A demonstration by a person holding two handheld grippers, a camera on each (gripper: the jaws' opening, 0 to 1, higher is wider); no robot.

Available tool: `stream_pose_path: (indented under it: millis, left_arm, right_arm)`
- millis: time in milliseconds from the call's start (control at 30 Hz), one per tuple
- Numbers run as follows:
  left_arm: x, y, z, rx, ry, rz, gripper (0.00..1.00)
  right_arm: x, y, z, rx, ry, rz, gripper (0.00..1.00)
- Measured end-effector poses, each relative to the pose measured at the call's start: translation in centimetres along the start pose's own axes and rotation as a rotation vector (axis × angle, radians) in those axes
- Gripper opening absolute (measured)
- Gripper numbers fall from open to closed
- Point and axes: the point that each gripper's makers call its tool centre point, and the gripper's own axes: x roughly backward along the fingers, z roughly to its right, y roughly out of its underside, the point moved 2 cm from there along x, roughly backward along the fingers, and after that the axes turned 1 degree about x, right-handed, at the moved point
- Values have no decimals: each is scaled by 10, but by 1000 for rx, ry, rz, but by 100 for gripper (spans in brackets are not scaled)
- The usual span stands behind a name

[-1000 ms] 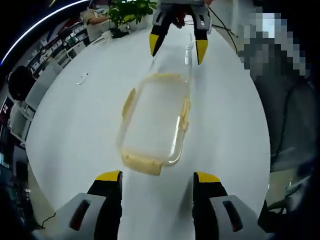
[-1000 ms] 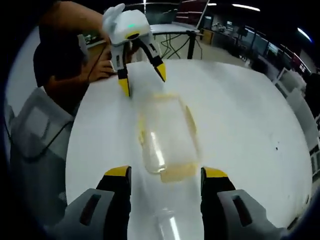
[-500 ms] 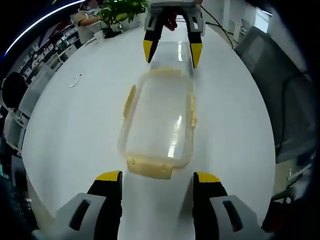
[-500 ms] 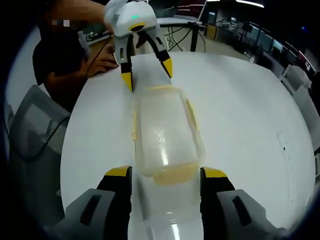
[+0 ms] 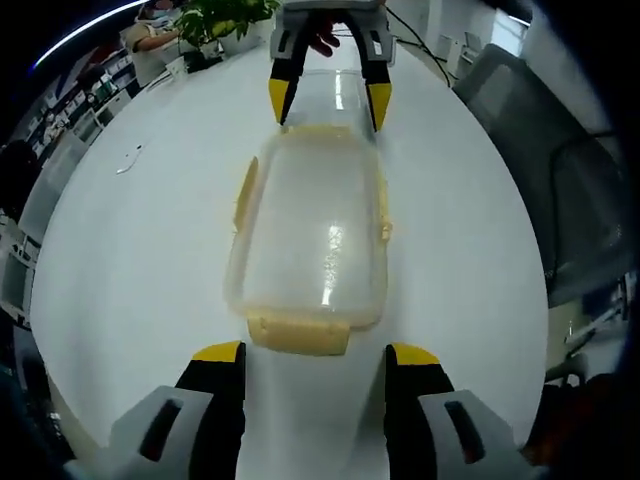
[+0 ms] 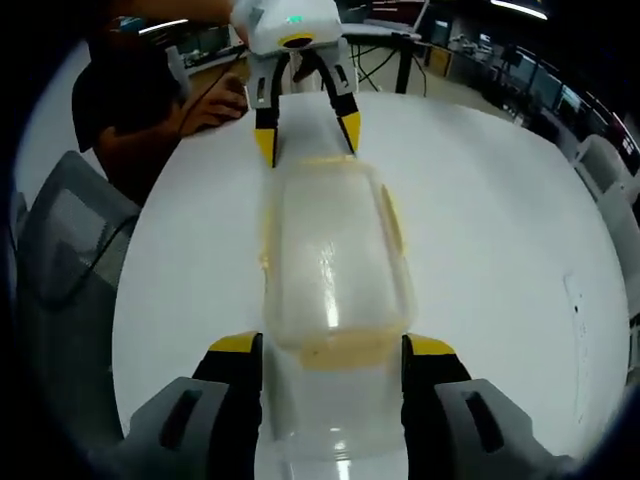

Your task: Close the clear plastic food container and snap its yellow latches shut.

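**Container flanked end to end by both grippers**

A clear rectangular plastic food container with yellow latches is seen lying on the round white desk, away from its edges. The left gripper is held at one short end, fingers spread and empty. The right gripper is held at the opposite end, likewise spread, grasping nothing.

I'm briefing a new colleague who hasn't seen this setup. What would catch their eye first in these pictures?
The clear food container with yellow latches lies lengthwise on the white round table, between two open grippers that face each other from its two short ends. In the left gripper view, the left gripper sits at the near yellow latch while the right gripper straddles the far end. A potted plant stands at the table's far edge.
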Motion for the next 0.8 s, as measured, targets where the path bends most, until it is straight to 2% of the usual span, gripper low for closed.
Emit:
stream_pose_path:
  millis: [533,800]
  left_arm:
    - [-3,-9,-3,-9,23,56,51]
    - [-4,-9,-1,-5,51,68,46]
  right_arm:
    - [-7,6,2,22,-31,-52,53]
    - [-11,7,4,34,-34,-68,51]
